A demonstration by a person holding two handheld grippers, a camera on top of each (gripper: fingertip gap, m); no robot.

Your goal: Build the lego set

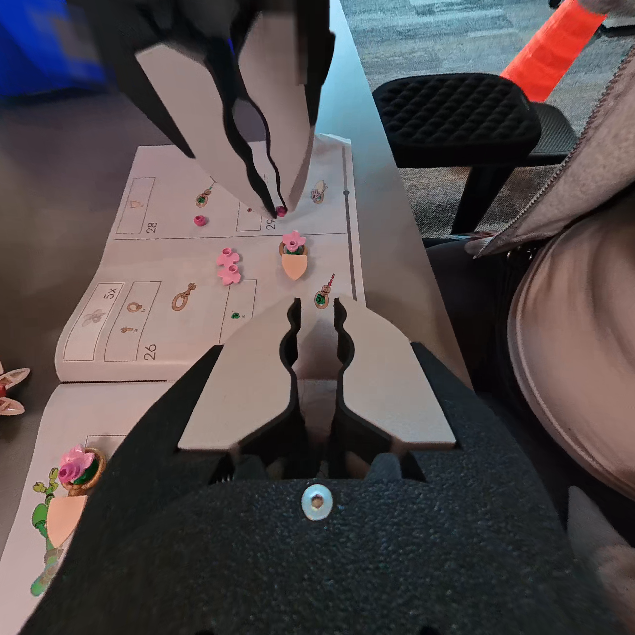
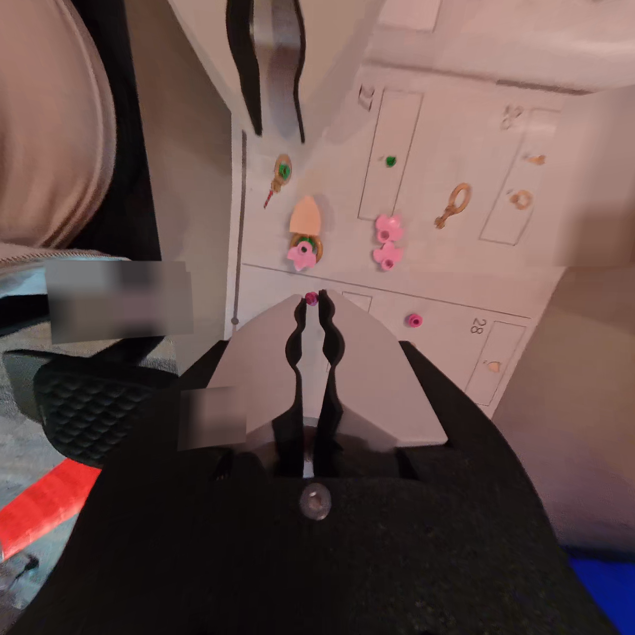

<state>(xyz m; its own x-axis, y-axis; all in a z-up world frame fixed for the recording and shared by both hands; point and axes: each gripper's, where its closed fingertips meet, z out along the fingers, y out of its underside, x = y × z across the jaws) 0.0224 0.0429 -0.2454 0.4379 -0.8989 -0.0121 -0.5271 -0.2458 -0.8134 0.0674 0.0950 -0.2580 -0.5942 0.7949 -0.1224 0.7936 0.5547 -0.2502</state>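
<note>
On the open white instruction booklet (image 1: pixel 171 261), the right gripper (image 2: pixel 312 298) is pinching a tiny round magenta plastic stud (image 2: pixel 311 298) at its tips.

Both pads are pressing on that stud, just above the page. A second magenta stud (image 1: pixel 199 220) is lying nearby on the paper. The left gripper (image 1: pixel 316 302) is hovering with its jaws apart and bare, near a small peach shield-shaped piece topped by a pink flower (image 1: pixel 293 256). Two loose pink plastic flowers (image 1: pixel 229 266) are lying touching each other beside it, near the grey table (image 1: pixel 395 240) edge.
</note>
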